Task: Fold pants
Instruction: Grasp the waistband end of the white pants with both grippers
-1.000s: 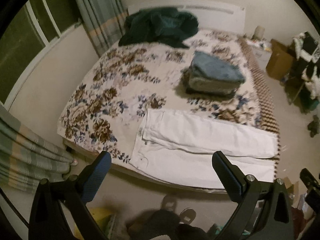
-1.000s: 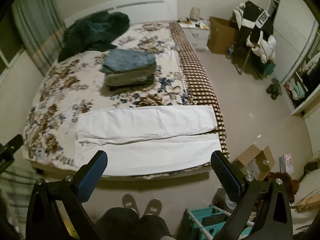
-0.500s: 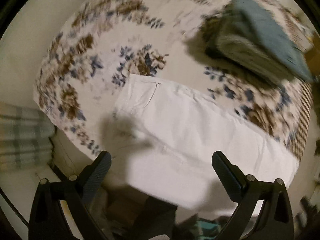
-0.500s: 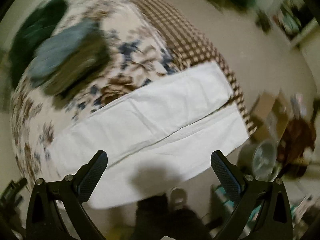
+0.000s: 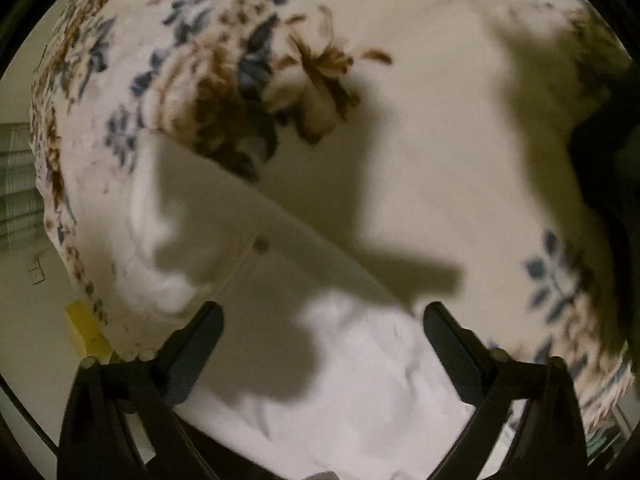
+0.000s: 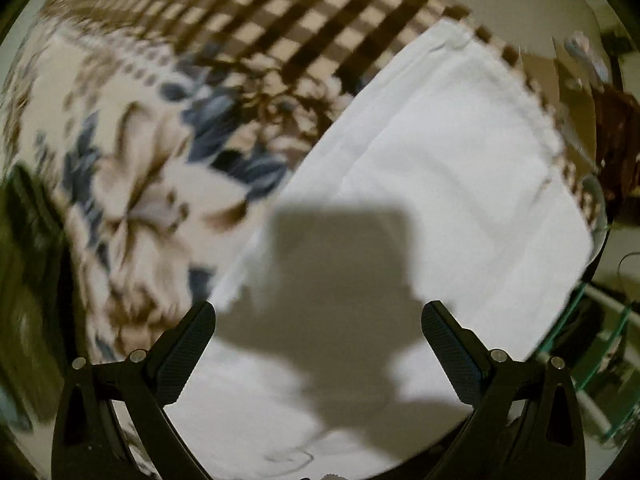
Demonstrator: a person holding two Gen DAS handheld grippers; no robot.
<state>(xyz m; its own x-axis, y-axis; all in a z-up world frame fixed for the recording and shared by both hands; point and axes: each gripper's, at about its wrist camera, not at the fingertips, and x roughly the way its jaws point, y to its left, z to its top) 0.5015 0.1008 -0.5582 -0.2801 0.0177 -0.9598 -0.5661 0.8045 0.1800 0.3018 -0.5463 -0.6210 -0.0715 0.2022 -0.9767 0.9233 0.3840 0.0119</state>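
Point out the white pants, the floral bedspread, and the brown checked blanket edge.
white cotton pants [image 6: 460,160]: right wrist view, lit leg panel near the hem.
floral bedspread [image 5: 420,100]: left wrist view, plain cream patch.
brown checked blanket edge [image 6: 280,20]: right wrist view, checked strip.

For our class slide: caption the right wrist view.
Open right gripper above white pants on a bed.

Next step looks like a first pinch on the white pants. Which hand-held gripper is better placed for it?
Left, marginally. The left hand-held gripper hangs over the button end of the white pants, jaws already closing with nothing between them. The right hand-held gripper hangs wide open over the leg end.
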